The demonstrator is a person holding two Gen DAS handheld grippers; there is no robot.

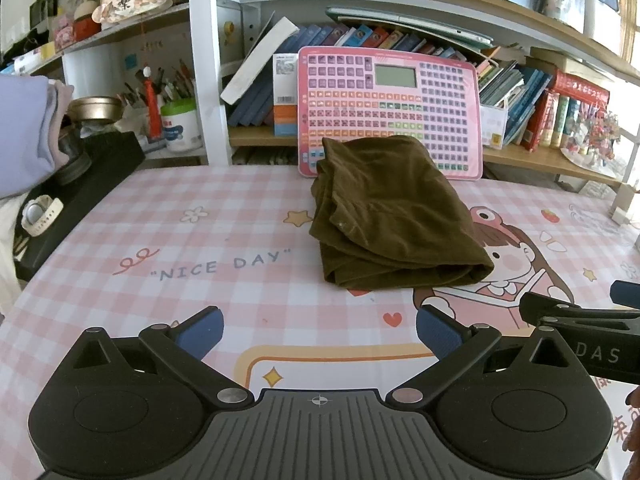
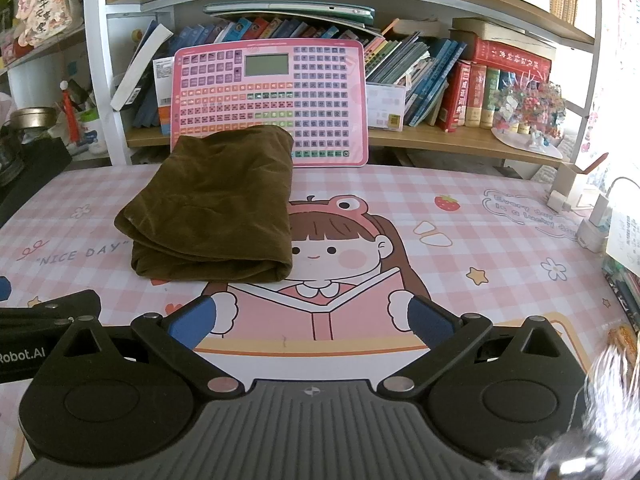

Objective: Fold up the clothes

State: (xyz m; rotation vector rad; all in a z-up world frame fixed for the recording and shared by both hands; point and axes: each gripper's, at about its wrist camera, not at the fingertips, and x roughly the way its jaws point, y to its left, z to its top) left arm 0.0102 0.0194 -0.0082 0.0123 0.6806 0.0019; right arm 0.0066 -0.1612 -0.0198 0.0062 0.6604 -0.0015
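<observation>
Clothes here come down to one olive-brown garment [image 1: 394,216], lying folded into a thick rectangular bundle on the pink checked tabletop [image 1: 160,240], just in front of a pink keyboard toy [image 1: 400,104] that leans against the bookshelf [image 2: 440,136]. Its rounded fold faces the cameras; looser layered edges show along its left side in the left wrist view. The fabric looks soft and limp, probably light, with a slightly napped surface that should grip rather than slide. Being several layers deep, it will likely sag and open if lifted by a single layer.

The left tool [image 1: 320,332] is spread wide and empty, hovering above the tabletop short of the bundle. The right tool [image 2: 312,320] is likewise wide apart and holds nothing, a little to the right of the garment.

Judging from the tidy shape, folding seems nearly or fully done. Any further hold would best pinch through all layers at the two near corners of the rounded fold, one tool per corner.
</observation>
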